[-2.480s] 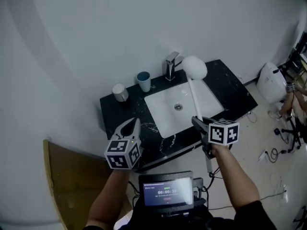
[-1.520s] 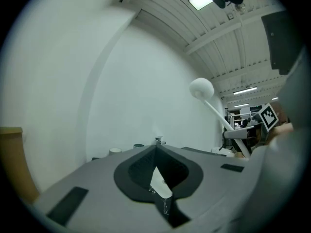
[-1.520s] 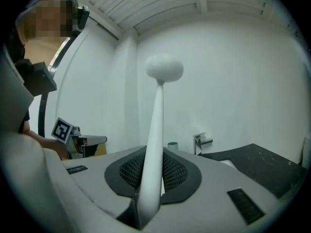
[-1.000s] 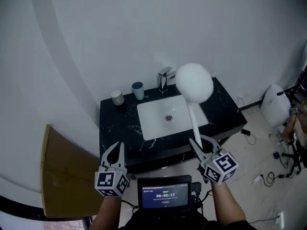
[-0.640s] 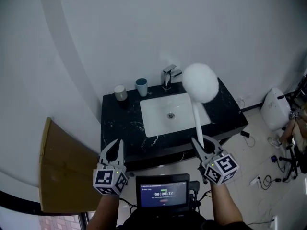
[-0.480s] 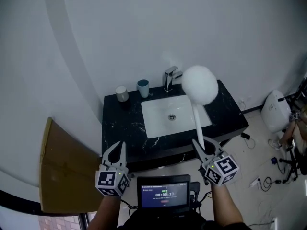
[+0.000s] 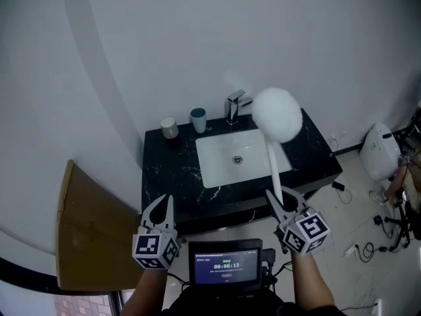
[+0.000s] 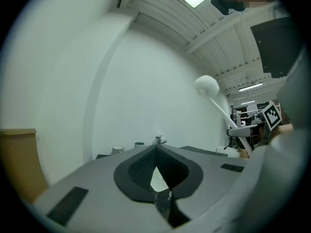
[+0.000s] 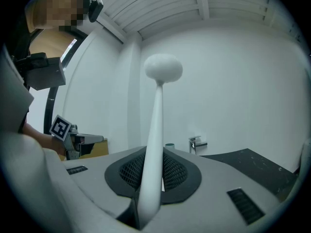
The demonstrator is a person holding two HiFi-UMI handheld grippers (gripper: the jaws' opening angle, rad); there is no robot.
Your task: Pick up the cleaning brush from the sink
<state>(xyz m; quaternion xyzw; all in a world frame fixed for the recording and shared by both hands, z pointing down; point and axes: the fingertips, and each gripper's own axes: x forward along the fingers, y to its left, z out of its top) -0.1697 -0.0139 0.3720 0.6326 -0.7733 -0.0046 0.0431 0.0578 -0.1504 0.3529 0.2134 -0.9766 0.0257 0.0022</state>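
Your right hand-held gripper (image 7: 279,201) is closed on the handle of the cleaning brush (image 7: 277,114), held upright, its round head clear of the sink (image 7: 220,163). Your left hand-held gripper (image 7: 160,206) is closed, empty. The pick-up seems done; next, only hold the grip firm.

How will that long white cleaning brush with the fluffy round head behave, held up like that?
The long white cleaning brush is probably stiff: its handle stands straight above the right gripper without sagging. It may feel top-heavy, since the fluffy round head sits far from the grip. The smooth handle could twist.
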